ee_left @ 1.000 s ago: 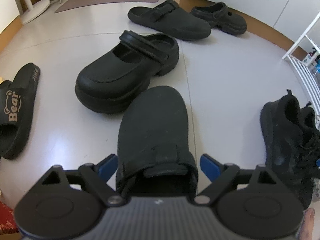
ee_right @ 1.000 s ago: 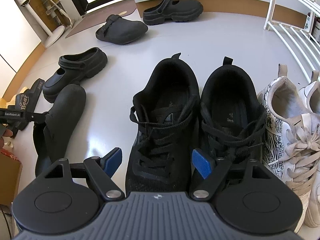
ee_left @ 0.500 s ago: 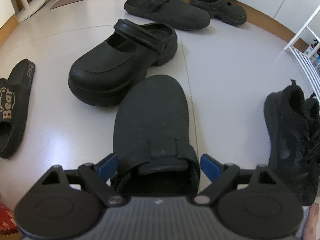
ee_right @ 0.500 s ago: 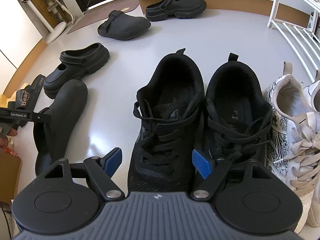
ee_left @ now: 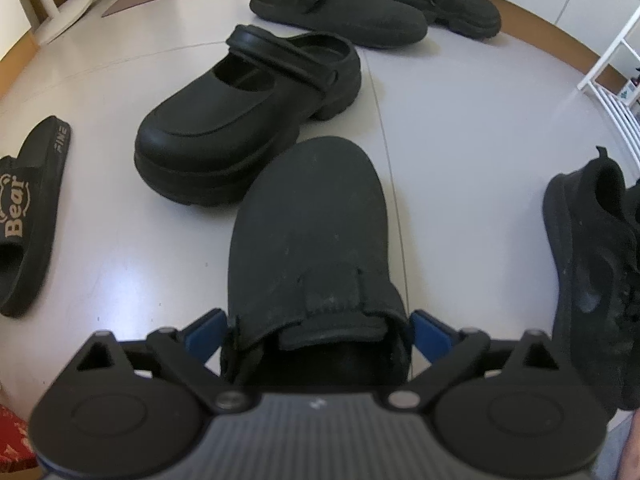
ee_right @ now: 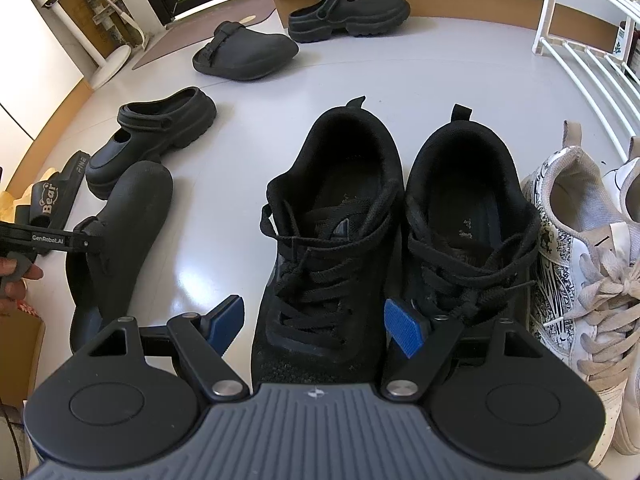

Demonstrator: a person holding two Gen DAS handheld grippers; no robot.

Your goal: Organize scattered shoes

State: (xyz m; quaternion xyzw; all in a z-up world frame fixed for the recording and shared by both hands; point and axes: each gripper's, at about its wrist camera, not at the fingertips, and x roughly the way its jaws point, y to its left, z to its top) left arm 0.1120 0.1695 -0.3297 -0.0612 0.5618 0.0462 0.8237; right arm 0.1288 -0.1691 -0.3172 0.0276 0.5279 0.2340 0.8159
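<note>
Two grippers, both spread: left gripper [ee_left: 316,330] straddles clog [ee_left: 308,232] heel; right gripper [ee_right: 314,326] straddles sneaker [ee_right: 332,240] toe; bare floor [ee_left: 472,152] between.

The clog's [ee_left: 308,240] heel end dips behind the left tongs' [ee_left: 316,330] housing at 6 o'clock, so whether the pads [ee_left: 202,330] touch it can't be told. At 9 o'clock the slide sandal [ee_left: 28,216] runs off the frame. In the right view the white sneaker [ee_right: 576,248] is cut at 3 o'clock, and the black sneaker's [ee_right: 332,240] toe hides under the right tongs [ee_right: 316,322].
</note>
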